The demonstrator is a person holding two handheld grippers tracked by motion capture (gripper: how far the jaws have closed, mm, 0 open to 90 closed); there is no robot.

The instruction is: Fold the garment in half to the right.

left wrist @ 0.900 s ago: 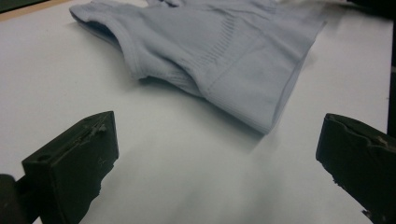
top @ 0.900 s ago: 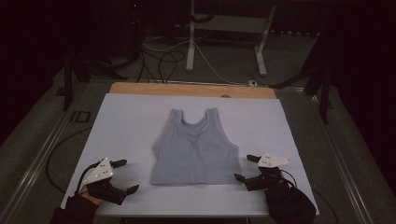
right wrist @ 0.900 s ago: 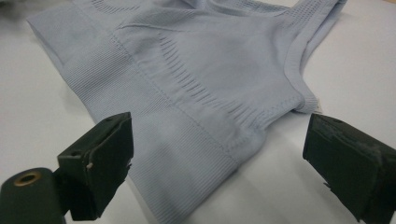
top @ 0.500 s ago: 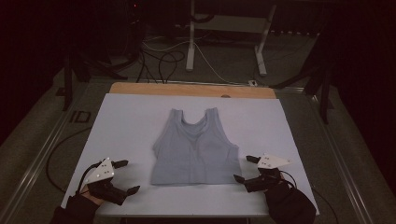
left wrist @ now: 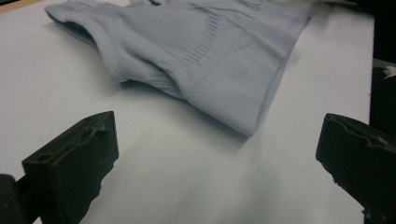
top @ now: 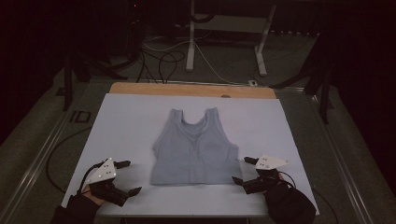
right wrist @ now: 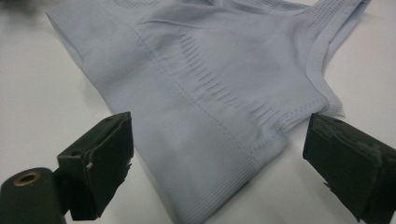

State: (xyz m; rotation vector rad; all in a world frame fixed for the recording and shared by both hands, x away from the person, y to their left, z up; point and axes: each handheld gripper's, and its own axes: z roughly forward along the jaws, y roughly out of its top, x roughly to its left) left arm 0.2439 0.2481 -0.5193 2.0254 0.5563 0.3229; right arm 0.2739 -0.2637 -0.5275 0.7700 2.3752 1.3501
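Near edge of table: two hand-held grippers flank a garment, one at each lower corner.
Garment: a pale blue-grey tank top [top: 194, 148] lies flat on the white table [top: 126, 121], near its middle, straps toward 12 o'clock and hem toward 6 o'clock in the high view.
Long axis: runs from 12 to 6 o'clock; the hem edge runs from 9 to 3.
Left gripper [top: 127, 177]: at about 8 o'clock from the top, jaws spread wide and empty, held off the hem corner with bare table between.
Left gripper view: the lower corner of the top [left wrist: 243, 126] lies ahead at about 1 o'clock, beyond the jaw tips.
Right gripper [top: 243, 170]: at about 4 o'clock from the top, jaws spread wide and empty, tips just beside the other hem corner.
Right gripper view: the hem band [right wrist: 219, 186] reaches down between the two jaws, though neither jaw visibly touches cloth.
Nearer hand: the right, by my reading; the left has more table to cross.
Likely next move: each gripper advances toward 12 o'clock onto its own hem corner.
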